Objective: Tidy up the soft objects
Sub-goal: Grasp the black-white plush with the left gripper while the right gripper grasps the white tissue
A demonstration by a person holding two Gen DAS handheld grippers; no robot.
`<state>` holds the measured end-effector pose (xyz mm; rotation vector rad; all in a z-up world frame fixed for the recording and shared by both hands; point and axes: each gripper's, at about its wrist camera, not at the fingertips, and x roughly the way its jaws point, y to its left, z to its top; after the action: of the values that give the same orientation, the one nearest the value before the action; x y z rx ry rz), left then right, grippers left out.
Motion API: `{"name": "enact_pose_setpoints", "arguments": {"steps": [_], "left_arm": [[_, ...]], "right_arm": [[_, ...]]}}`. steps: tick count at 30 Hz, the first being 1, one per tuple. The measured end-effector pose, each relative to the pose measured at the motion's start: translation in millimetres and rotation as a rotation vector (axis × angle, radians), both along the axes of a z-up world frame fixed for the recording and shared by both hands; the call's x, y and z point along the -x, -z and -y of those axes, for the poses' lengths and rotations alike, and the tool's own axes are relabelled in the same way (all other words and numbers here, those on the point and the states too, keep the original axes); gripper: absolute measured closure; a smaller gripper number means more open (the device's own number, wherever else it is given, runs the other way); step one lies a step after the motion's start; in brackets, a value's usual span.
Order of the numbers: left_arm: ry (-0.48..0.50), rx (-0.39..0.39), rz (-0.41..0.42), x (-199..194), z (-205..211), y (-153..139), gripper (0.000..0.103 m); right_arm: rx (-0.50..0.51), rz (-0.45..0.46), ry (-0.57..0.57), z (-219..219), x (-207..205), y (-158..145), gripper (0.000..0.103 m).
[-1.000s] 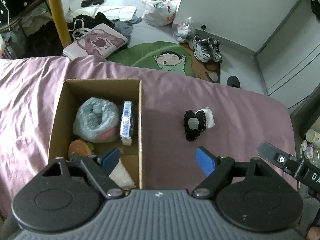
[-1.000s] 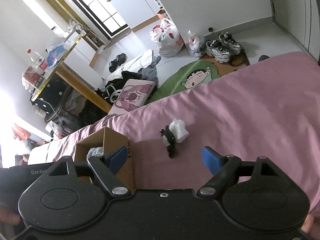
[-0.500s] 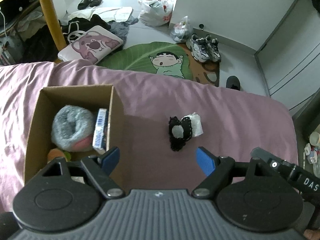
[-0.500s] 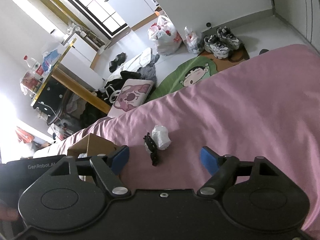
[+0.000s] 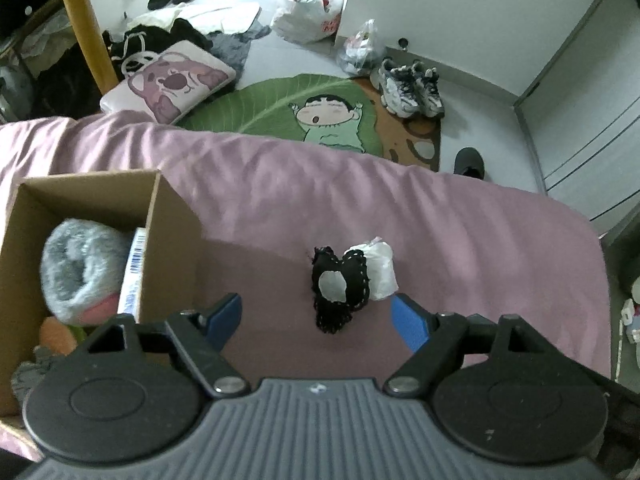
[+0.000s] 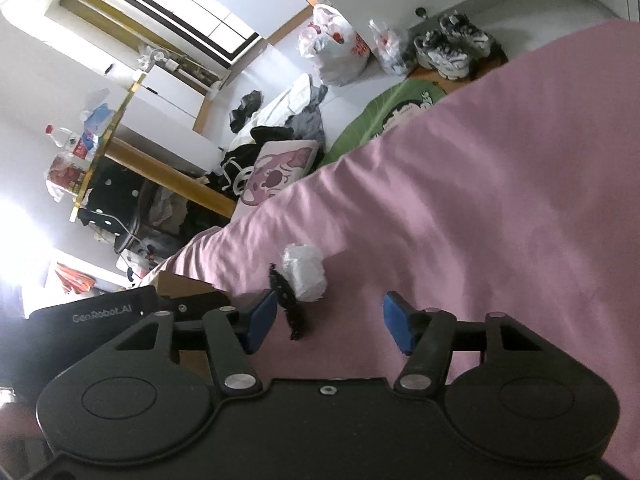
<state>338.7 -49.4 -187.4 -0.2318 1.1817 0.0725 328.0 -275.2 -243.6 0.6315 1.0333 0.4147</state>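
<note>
Jaws of my left gripper (image 5: 316, 316) and right gripper (image 6: 330, 322) are gaping empty, since I'm lining both up on the black-and-white soft toy (image 5: 340, 286) lying on the pink sheet (image 5: 480, 240) beside the cardboard box (image 5: 168, 216)

"genrobot.ai" stands in grey letters on the black plastic left gripper body (image 6: 100, 312). no other text can be read.
</note>
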Motion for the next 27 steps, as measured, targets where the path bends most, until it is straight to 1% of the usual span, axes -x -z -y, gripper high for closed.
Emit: {"name": "enact_pose_setpoints", "arguments": {"steps": [6, 8, 10, 13, 16, 18, 20, 21, 24, 27], "left_arm": [[-0.004, 0.026, 0.003, -11, 1, 17, 0.024], [0.001, 0.024, 0.005, -14, 3, 22, 0.024], [0.0, 0.014, -0.001, -19, 5, 29, 0.027], [-0.007, 0.027, -0.015, -25, 6, 41, 0.034], [-0.007, 0.022, -0.031, -30, 8, 53, 0.043], [-0.018, 0.034, -0.045, -31, 5, 60, 0.058], [-0.031, 0.068, -0.051, -31, 2, 65, 0.066], [-0.035, 0.068, -0.047, -30, 1, 65, 0.068], [-0.023, 0.072, -0.044, -29, -1, 63, 0.072], [-0.02, 0.07, -0.041, -26, -4, 60, 0.073]], "right_arm": [[-0.055, -0.036, 0.007, 0, -11, 16, 0.045], [-0.071, -0.045, 0.008, 1, -13, 21, 0.048], [-0.084, -0.054, 0.009, 2, -15, 24, 0.048], [-0.098, -0.063, 0.013, 4, -19, 29, 0.048], [-0.123, -0.071, 0.015, 4, -22, 33, 0.048], [-0.124, -0.072, 0.012, 2, -23, 34, 0.048], [-0.125, -0.075, 0.004, 0, -25, 35, 0.048], [-0.126, -0.075, -0.001, -1, -25, 36, 0.048], [-0.113, -0.062, -0.019, -9, -32, 34, 0.048], [-0.11, -0.048, -0.038, -18, -42, 34, 0.048]]}}
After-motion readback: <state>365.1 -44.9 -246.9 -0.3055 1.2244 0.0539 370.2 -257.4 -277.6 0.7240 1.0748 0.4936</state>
